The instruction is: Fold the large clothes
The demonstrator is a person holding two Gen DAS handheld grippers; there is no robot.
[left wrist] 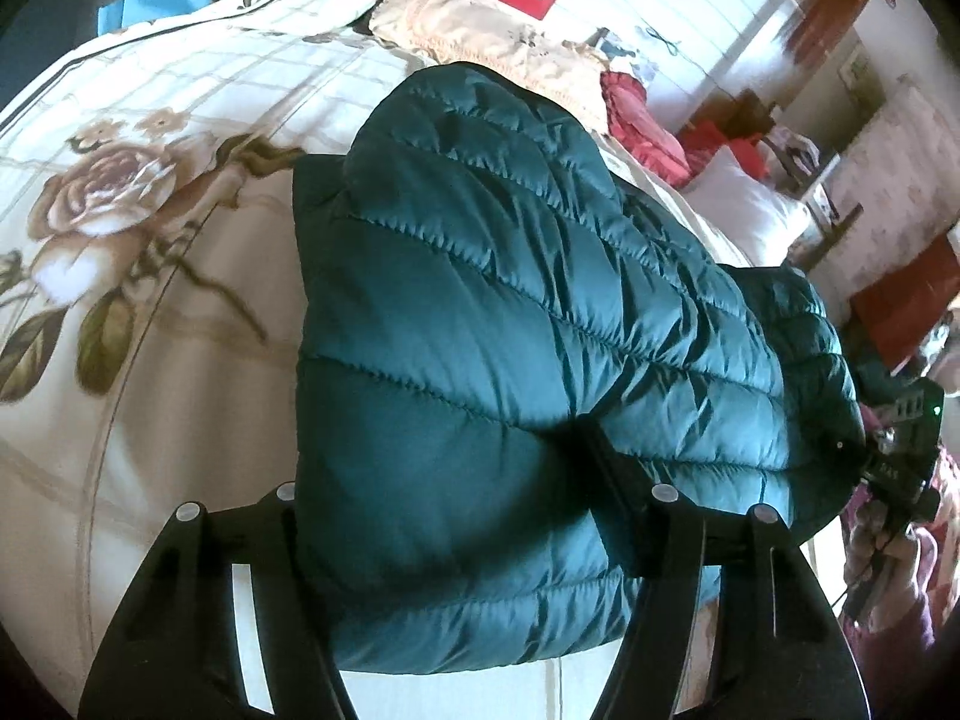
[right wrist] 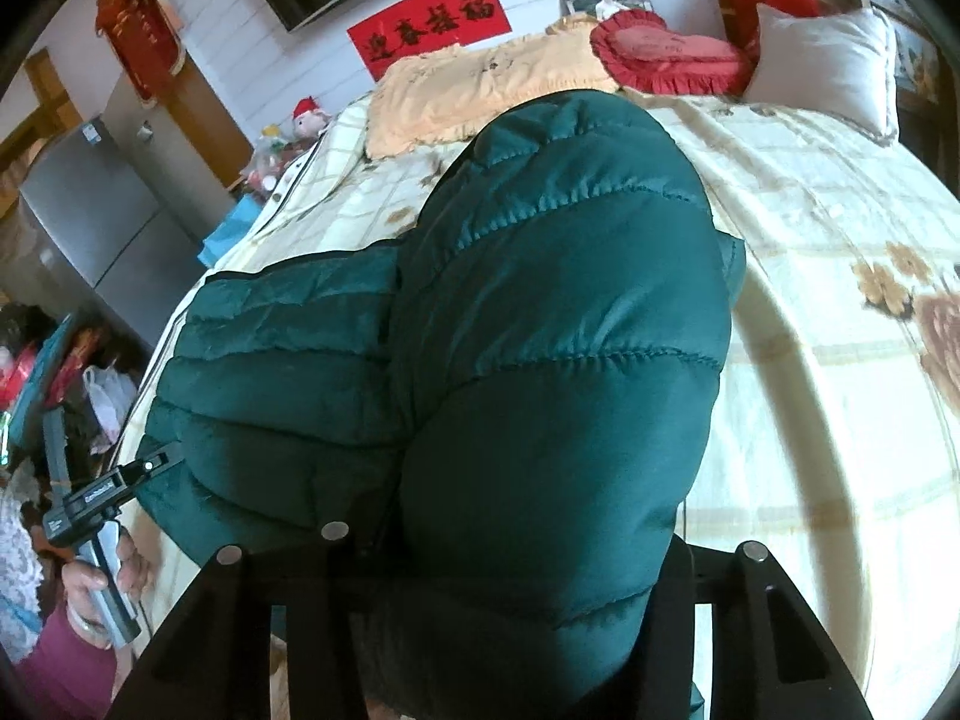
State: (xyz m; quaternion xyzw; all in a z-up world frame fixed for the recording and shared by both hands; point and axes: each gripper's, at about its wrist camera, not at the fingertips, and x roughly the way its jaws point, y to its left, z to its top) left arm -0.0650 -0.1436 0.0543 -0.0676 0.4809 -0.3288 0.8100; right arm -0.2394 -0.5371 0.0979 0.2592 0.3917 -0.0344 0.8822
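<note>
A dark teal quilted puffer jacket [left wrist: 510, 300] lies bunched and partly raised over a bed. In the left wrist view my left gripper [left wrist: 456, 510] is shut on the jacket's near edge, and padded fabric bulges between its black fingers [left wrist: 606, 468]. The right wrist view shows the same jacket [right wrist: 540, 330], with my right gripper [right wrist: 516, 540] shut on another thick fold of the near edge. Fabric hides both sets of pads. Each gripper also appears in the other's view: the left gripper [right wrist: 114, 492], held by a hand [right wrist: 90, 588], and the right gripper [left wrist: 900, 450].
The bed has a cream cover with a rose print [left wrist: 150, 210]. At its far end lie a peach pillow [right wrist: 480, 90], a red heart cushion [right wrist: 666, 54] and a white pillow [right wrist: 828, 72]. A grey fridge [right wrist: 102, 222] and bags stand beside the bed.
</note>
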